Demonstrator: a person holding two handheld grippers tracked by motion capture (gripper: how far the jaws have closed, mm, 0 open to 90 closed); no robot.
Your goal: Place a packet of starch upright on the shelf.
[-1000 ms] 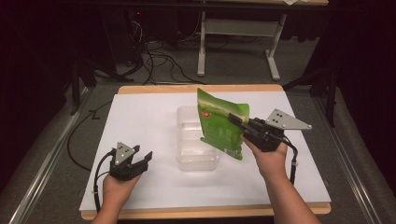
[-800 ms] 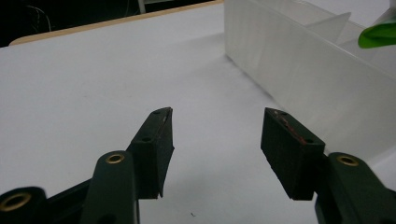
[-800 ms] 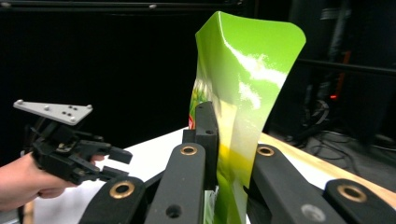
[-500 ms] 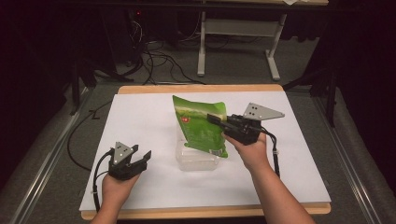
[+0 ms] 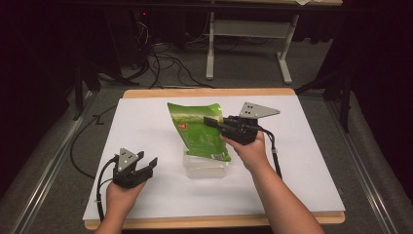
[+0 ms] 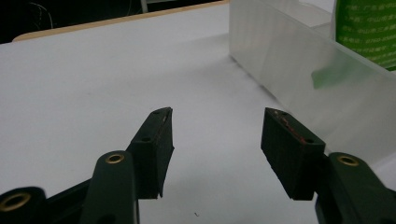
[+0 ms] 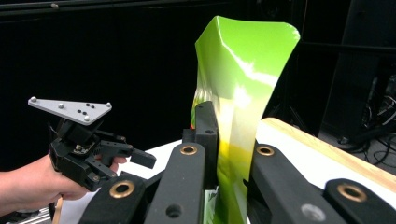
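One glossy green plastic pouch (image 5: 197, 129), one clear rectangular plastic container (image 5: 204, 165), two black hand-held tools, left (image 5: 146, 165) and right (image 5: 208, 120), on one white surface (image 5: 146, 122).

A bright green snack bag (image 5: 199, 131) bearing a small red mark, above a frosted clear plastic container (image 5: 204, 165), on a white tabletop (image 5: 146, 122) edged in pale wood.

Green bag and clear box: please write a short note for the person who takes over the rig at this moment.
Right tongs: shut on the green bag, holding it in the air above the clear box.
Left tongs: open and empty, low over the white table, to the left of the box.
Done: bag picked up and brought over the box.
Left: probably lower the bag into the box and release; the left tongs could steady the box.
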